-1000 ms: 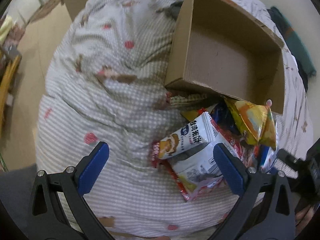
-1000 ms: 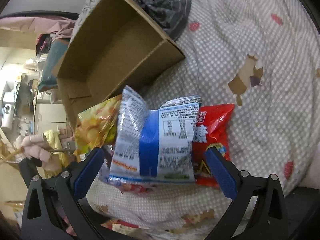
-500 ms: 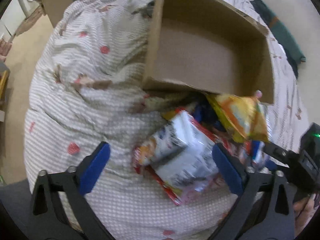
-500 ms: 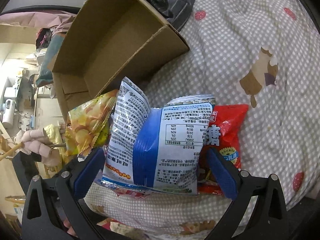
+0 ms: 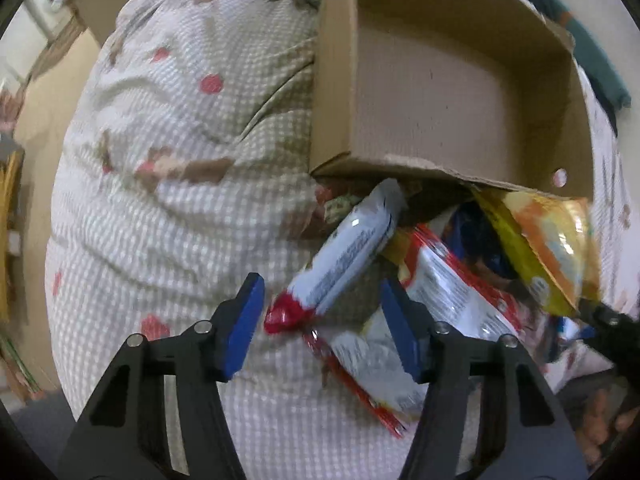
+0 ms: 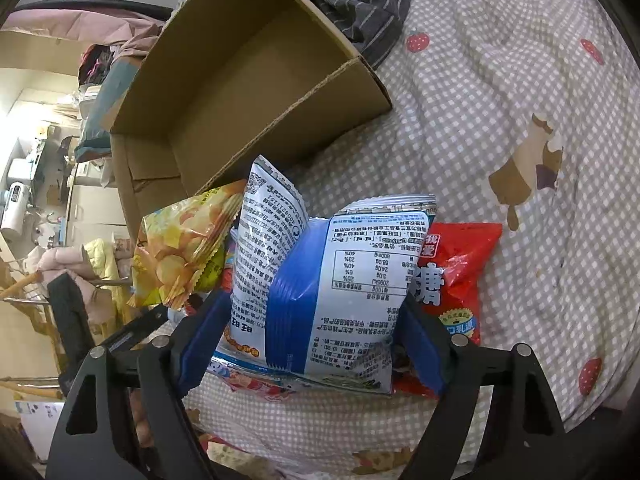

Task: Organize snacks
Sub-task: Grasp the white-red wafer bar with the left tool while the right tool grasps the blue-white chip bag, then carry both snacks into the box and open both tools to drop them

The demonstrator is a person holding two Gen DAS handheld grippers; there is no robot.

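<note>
Right gripper (image 6: 312, 344) clamped on the blue-white snack bag (image 6: 320, 280); both blue pads press its lower sides, and the bag bulges and creases up the middle between them. Bag stands upright, label text upside down. Its top edge sits just under the near corner of the cardboard box (image 6: 224, 92).

Left gripper (image 5: 324, 320) half open, nothing held. A long white packet with red end (image 5: 340, 256) lies tilted across the gap; its red tip is between the pads, and contact cannot be told because of blur.

The box is open-topped, tipped on the checked bedspread (image 6: 520, 100), with bare cardboard inside. In the left view the box (image 5: 440, 92) has a ragged near edge that overhangs the snack pile. The yellow chip bag (image 5: 548, 248) touches that edge at the right. In the right view the yellow chip bag (image 6: 180, 248) is just left of the held bag and overlaps it. The red snack bag (image 6: 456, 276) lies flat to the right, partly under the held bag. A red-edged silver packet (image 5: 440, 320) lies behind the left gripper's right finger.

Dark striped cloth (image 6: 352, 4) sits bunched against the box's far right side. Open bedspread lies right of the pile in the right view and left of the pile in the left view. The bed edge drops off to the floor (image 5: 44, 120) at far left.
</note>
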